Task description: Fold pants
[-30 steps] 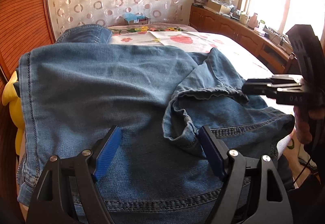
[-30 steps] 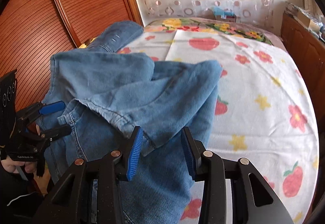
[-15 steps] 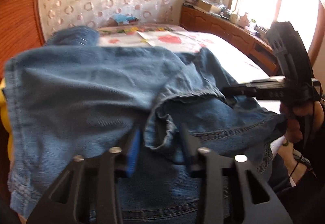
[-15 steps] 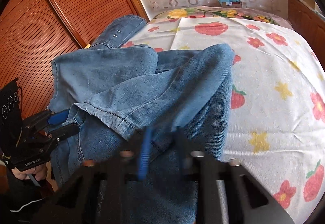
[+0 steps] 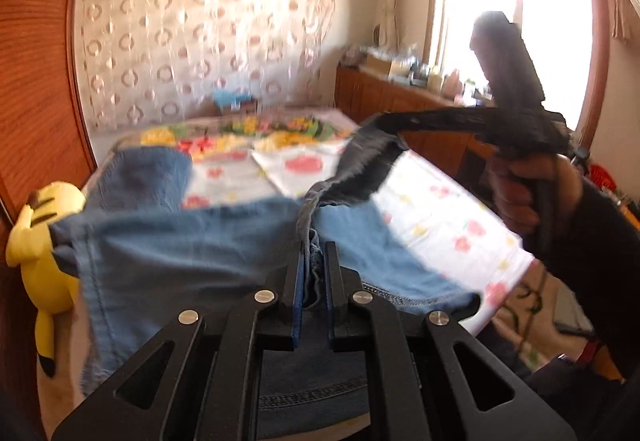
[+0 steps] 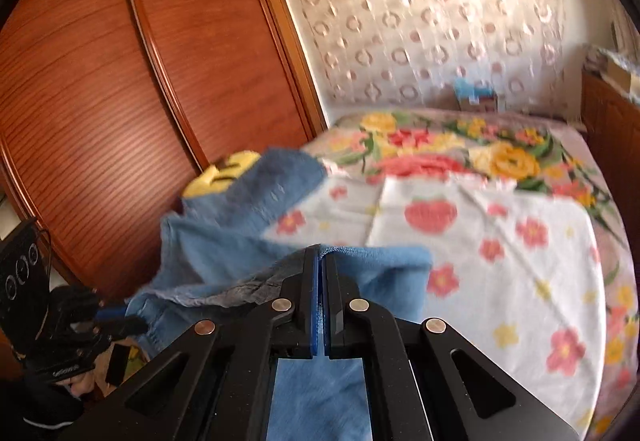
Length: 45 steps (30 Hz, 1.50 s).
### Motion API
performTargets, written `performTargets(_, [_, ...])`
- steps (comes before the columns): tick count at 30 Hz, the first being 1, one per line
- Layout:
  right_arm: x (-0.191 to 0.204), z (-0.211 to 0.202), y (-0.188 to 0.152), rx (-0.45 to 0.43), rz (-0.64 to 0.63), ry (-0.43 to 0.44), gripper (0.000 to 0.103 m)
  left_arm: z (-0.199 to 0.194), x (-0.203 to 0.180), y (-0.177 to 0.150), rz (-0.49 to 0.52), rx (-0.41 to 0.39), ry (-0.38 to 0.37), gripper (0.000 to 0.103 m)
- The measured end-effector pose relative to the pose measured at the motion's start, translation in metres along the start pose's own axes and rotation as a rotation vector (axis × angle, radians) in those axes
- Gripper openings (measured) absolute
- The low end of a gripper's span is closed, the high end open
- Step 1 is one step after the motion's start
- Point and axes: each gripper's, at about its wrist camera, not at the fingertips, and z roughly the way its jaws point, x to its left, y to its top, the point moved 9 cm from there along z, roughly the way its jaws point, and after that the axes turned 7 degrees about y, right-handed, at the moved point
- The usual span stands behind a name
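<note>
1. Blue denim pants (image 5: pixel 208 253): spread across the near corner of the bed with the white flower-and-strawberry printed sheet (image 5: pixel 452 217), one portion reaching toward the wooden wardrobe side, another lifted off the sheet.
2. Left hand-held gripper (image 5: pixel 311 273), black frame with blue-padded fingers (image 5: pixel 297 281): clamped shut on a bunched fold of the denim; stitched seam visible between the pads.
3. Right hand-held gripper (image 6: pixel 320 281), same build: pads nearly touching, pinching a thin edge of the denim; fabric visible beneath the frame and hanging to the left.
4. Right hand-held gripper in the left wrist view (image 5: pixel 400 123): raised above the bed, gripped by a dark-sleeved hand (image 5: pixel 532 189); a dark, motion-blurred strip of the pants stretched from its tip down to the left hand-held gripper.
5. Left hand-held gripper in the right wrist view (image 6: pixel 120 317): low at the left edge, closed on the denim's edge.
6. Yellow plush toy with black markings (image 5: pixel 44 233): at the bed's edge against the reddish-brown slatted wooden wardrobe (image 6: pixel 120 89), partly covered by the denim.
7. Background: circle-patterned lace curtain (image 6: pixel 420 21); bright window (image 5: pixel 520 25) above a low wooden cabinet (image 5: pixel 384 97). Both views blurred by motion.
</note>
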Motion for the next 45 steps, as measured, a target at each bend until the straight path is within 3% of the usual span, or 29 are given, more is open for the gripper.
performTargets(4, [0.031, 0.001, 0.042, -0.05, -0.07, 0.057, 0.001, -0.029, 0.015, 0.01, -0.028, -0.048, 0.008, 0.01])
performTargets(7, [0.057, 0.017, 0.05, -0.032, -0.128, 0.085, 0.001, -0.035, 0.034, 0.004, -0.053, -0.047, 0.053, 0.01])
performTargets(15, [0.098, 0.116, 0.042, 0.136, -0.211, 0.139, 0.001, -0.01, 0.105, -0.059, -0.157, 0.087, 0.16, 0.01])
performTargets(18, [0.099, 0.15, 0.039, 0.187, -0.226, 0.12, 0.001, -0.001, 0.113, -0.081, -0.173, 0.132, 0.169, 0.01])
performTargets(24, [0.098, 0.173, 0.038, 0.22, -0.193, 0.128, 0.001, 0.01, 0.117, -0.094, -0.186, 0.169, 0.179, 0.01])
performTargets(28, [0.096, 0.174, 0.038, 0.227, -0.21, 0.085, 0.002, 0.01, 0.117, -0.095, -0.189, 0.175, 0.184, 0.01])
performTargets(30, [0.096, 0.172, 0.032, 0.24, -0.212, 0.071, 0.007, 0.01, 0.117, -0.095, -0.186, 0.177, 0.191, 0.01])
performTargets(34, [0.096, 0.15, 0.032, 0.207, -0.2, 0.077, 0.041, 0.01, 0.117, -0.094, -0.18, 0.182, 0.201, 0.01])
performTargets(35, [0.096, 0.149, 0.03, 0.191, -0.197, 0.085, 0.043, 0.01, 0.117, -0.094, -0.18, 0.185, 0.203, 0.01])
performTargets(45, [0.064, 0.09, 0.0, 0.136, -0.166, 0.007, 0.049, 0.008, 0.12, -0.093, -0.186, 0.193, 0.237, 0.014])
